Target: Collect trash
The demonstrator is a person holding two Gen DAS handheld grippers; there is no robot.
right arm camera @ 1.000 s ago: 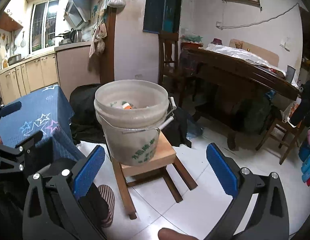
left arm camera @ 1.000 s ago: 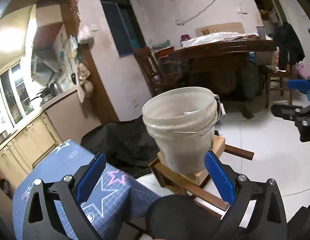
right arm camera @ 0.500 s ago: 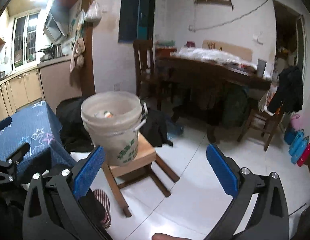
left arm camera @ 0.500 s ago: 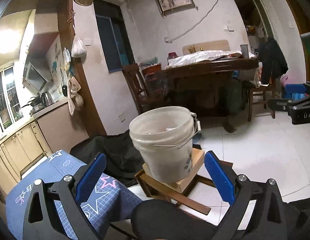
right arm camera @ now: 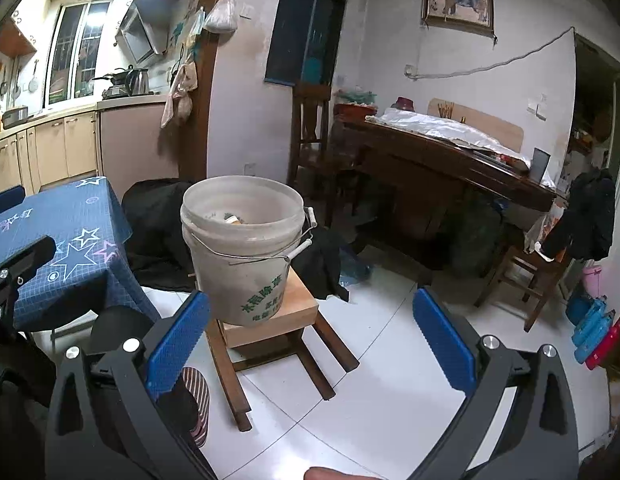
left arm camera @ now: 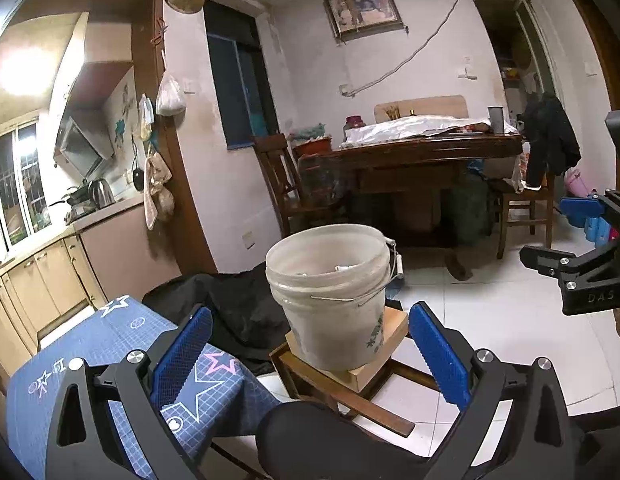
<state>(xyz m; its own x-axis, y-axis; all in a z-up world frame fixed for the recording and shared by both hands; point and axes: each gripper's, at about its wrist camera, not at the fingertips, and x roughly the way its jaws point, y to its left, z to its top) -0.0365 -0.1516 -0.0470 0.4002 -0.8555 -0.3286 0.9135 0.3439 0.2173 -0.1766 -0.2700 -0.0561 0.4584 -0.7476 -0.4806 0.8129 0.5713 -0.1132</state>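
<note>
A dirty white plastic bucket (left arm camera: 334,300) with a wire handle stands on a small wooden stool (left arm camera: 374,340); it also shows in the right wrist view (right arm camera: 241,248) on the stool (right arm camera: 285,312). Small pieces of trash lie inside it (right arm camera: 231,219). My left gripper (left arm camera: 310,344) is open and empty, just short of the bucket. My right gripper (right arm camera: 310,328) is open and empty, back from the bucket and to its right. The right gripper also shows at the right edge of the left wrist view (left arm camera: 582,248).
A table with a blue star-pattern cloth (left arm camera: 121,356) stands at the left, seen too in the right wrist view (right arm camera: 61,240). Dark bags (right arm camera: 157,220) lie behind the stool. A dark wooden dining table (right arm camera: 442,160) and chairs (right arm camera: 526,276) stand at the back. White tile floor (right arm camera: 390,360) lies to the right.
Both grippers have drawn back and lifted from the bucket, so it looks smaller and lower in both views. Both stay open and empty.
</note>
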